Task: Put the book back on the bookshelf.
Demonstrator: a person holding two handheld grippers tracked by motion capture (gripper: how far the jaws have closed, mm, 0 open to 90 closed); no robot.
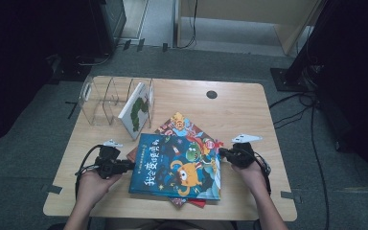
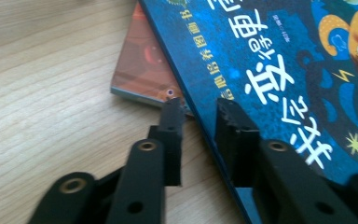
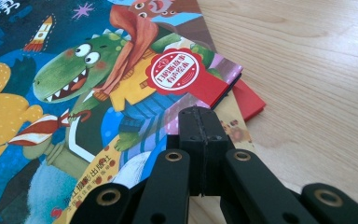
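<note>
A blue picture book (image 1: 177, 165) with cartoon monsters lies on top of a small stack near the table's front edge. Red-covered books (image 1: 184, 125) stick out beneath it. My left gripper (image 1: 124, 165) is at the blue book's left edge, and the left gripper view shows it (image 2: 198, 109) open, with the blue book's (image 2: 279, 60) edge running between the jaws and an orange book (image 2: 140, 70) just ahead. My right gripper (image 1: 223, 153) is at the stack's right side. In the right gripper view it (image 3: 203, 112) is shut with nothing in it, its tips by the blue book's (image 3: 98, 84) corner and a red book (image 3: 248, 100).
A clear acrylic book rack (image 1: 103, 100) stands at the back left of the wooden table (image 1: 249, 115), with a white book (image 1: 136, 111) leaning in its right slot. A dark round hole (image 1: 212, 94) sits near the back edge. Cables lie on the floor at right.
</note>
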